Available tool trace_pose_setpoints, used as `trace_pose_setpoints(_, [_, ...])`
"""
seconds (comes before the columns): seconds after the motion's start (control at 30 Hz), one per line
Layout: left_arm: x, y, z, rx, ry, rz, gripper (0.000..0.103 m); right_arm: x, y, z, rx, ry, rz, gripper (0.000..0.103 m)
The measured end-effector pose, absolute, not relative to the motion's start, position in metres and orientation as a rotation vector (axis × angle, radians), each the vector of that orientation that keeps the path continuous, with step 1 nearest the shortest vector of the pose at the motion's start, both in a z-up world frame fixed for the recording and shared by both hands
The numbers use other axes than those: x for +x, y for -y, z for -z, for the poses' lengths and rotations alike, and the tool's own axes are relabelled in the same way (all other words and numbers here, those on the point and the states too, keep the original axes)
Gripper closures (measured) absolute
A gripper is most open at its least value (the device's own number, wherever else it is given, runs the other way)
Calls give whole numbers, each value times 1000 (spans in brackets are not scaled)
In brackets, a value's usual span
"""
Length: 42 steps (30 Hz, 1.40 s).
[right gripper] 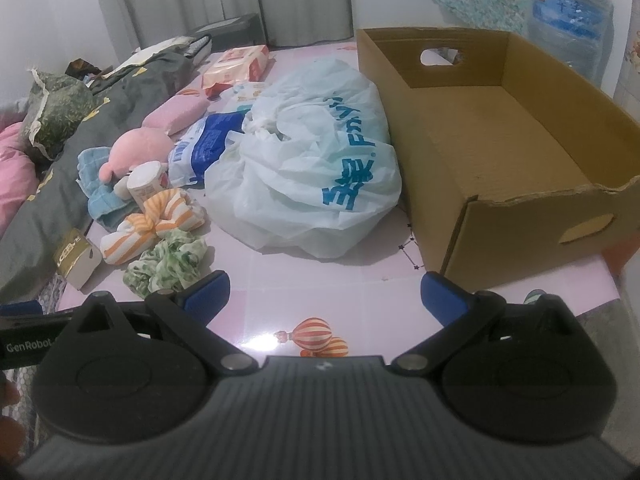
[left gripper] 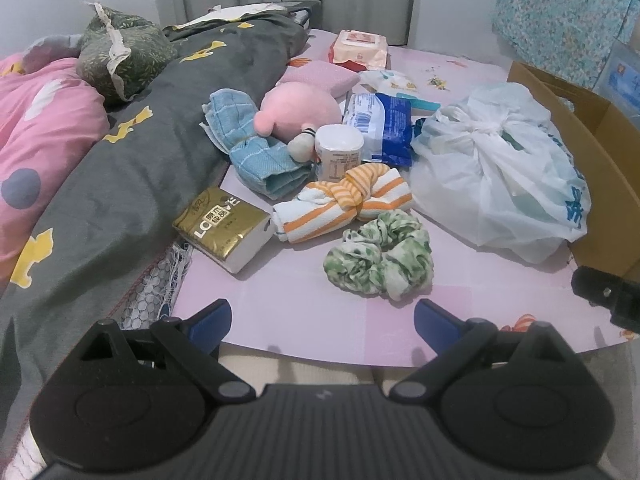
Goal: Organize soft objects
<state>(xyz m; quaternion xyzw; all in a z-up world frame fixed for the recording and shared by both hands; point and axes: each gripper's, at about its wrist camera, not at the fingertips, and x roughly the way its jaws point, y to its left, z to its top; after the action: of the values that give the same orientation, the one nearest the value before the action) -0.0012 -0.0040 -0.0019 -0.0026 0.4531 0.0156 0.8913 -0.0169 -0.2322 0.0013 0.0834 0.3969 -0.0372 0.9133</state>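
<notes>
Soft items lie on a pink table (left gripper: pixel 304 312) (right gripper: pixel 352 284): a green-and-white scrunchie (left gripper: pixel 380 258) (right gripper: pixel 166 266), an orange-striped knotted cloth (left gripper: pixel 344 200) (right gripper: pixel 152 222), a blue towel (left gripper: pixel 252 152) (right gripper: pixel 100 196), a pink plush toy (left gripper: pixel 300 106) (right gripper: pixel 134 150) and a pink pad (left gripper: pixel 320 76) (right gripper: pixel 178 112). An open cardboard box (right gripper: pixel 500 128) (left gripper: pixel 592 128) stands at the right with nothing in it. My left gripper (left gripper: pixel 322 322) is open just short of the scrunchie. Over the near table edge, my right gripper (right gripper: pixel 325 294) hangs open, holding nothing.
A tied white plastic bag (left gripper: pixel 496 168) (right gripper: pixel 308 168) sits between the soft items and the box. A gold tissue pack (left gripper: pixel 226 226) (right gripper: pixel 76 258), a white cup (left gripper: pixel 339 148), a blue packet (left gripper: pixel 384 128) and a wipes pack (left gripper: pixel 358 50) lie around. Bedding (left gripper: pixel 120 140) borders the table's left.
</notes>
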Motion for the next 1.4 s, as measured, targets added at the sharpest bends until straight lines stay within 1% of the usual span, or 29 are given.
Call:
trace_pose_setpoints(0.6, [1, 4, 3, -5, -946, -34, 4, -15, 233, 4, 186, -828, 80, 1])
trace_pose_setpoints(1.07, [5, 0, -1, 17, -915, -27, 4, -16, 233, 1, 190, -812, 81, 1])
trace_pose_setpoints(1.2, [12, -5, -10, 35, -894, -24, 4, -13, 228, -9, 170, -787, 63, 1])
trace_pose_setpoints(1.4, [29, -17, -32, 60, -853, -5, 4, 9, 217, -40, 161, -741, -33, 1])
